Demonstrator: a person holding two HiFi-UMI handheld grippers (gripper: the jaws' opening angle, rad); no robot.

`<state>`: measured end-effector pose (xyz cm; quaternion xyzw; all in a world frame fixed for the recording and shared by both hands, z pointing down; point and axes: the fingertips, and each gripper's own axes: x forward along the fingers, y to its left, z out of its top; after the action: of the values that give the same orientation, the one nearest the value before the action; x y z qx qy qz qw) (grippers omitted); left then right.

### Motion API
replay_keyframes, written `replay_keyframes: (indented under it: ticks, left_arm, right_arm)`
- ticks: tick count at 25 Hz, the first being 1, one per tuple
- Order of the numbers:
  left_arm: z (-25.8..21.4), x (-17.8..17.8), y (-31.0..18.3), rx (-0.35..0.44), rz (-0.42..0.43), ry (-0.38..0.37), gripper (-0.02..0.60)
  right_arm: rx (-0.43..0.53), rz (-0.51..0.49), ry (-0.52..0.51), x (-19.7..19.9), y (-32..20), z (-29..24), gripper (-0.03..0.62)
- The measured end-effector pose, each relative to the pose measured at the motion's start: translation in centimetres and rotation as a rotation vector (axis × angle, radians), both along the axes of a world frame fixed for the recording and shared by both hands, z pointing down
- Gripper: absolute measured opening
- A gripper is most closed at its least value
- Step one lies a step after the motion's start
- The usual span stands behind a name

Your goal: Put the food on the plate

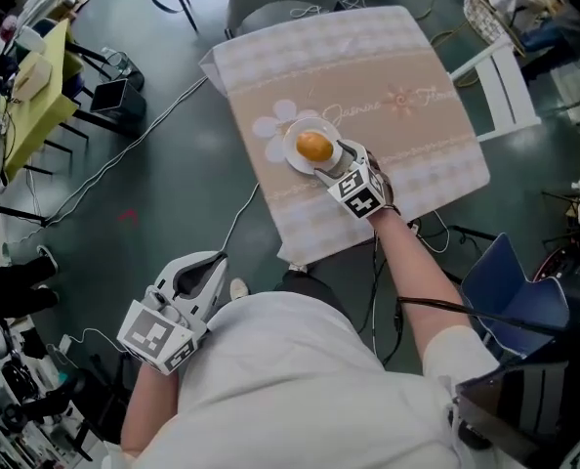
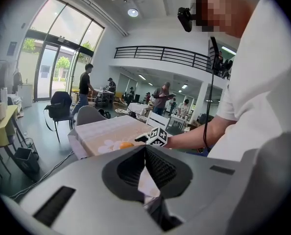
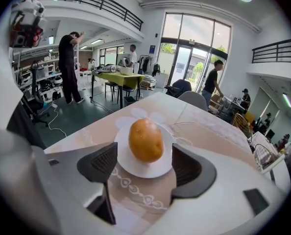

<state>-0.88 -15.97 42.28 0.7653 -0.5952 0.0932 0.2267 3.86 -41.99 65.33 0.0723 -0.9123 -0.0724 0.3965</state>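
R gripper [image 3: 144, 165] open, empty; potato [image 3: 146, 140] just ahead on white plate [image 3: 128, 169]. Looks firm, light, smooth-skinned: pinch across its mid. L gripper [image 2: 145, 153] closed, nothing in it.

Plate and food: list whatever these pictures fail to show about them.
- Head view: the plate has its near rim hidden by the right gripper.
- Left gripper view: the food is too small to identify.
- Right gripper view: the food's underside and far side face away from the camera.
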Motion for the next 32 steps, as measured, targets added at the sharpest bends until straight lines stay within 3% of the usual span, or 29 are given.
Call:
replay_keyframes:
  ticks: [9,14,15,25,32]
  left_arm:
    - [-1.1,-1.8,5.0,0.061,0.121,0.021,0.009]
    - [-0.6,-2.5,8.7,0.083,0.178,0.053,0.009]
    - [-0.6,-2.7,9.4,0.088,0.188,0.061,0.009]
    - [0.1,-3.9,17.0,0.102,0.278,0.075,0.009]
    - [1.2,-4.2,20.6,0.086,0.296,0.085,0.009]
  right_arm:
    - [0.014,0.179,-0.016,4.4,6.6,-4.4,0.329]
    - [0.014,0.262,-0.032,6.4,13.3,-6.9,0.068]
    - [0.005,0.276,-0.04,6.5,14.8,-7.2,0.047]
    - [-0.039,0.267,-0.149,4.5,29.8,-12.3,0.014]
    - [-0.006,0.204,-0.151,2.9,37.3,-14.7,0.014]
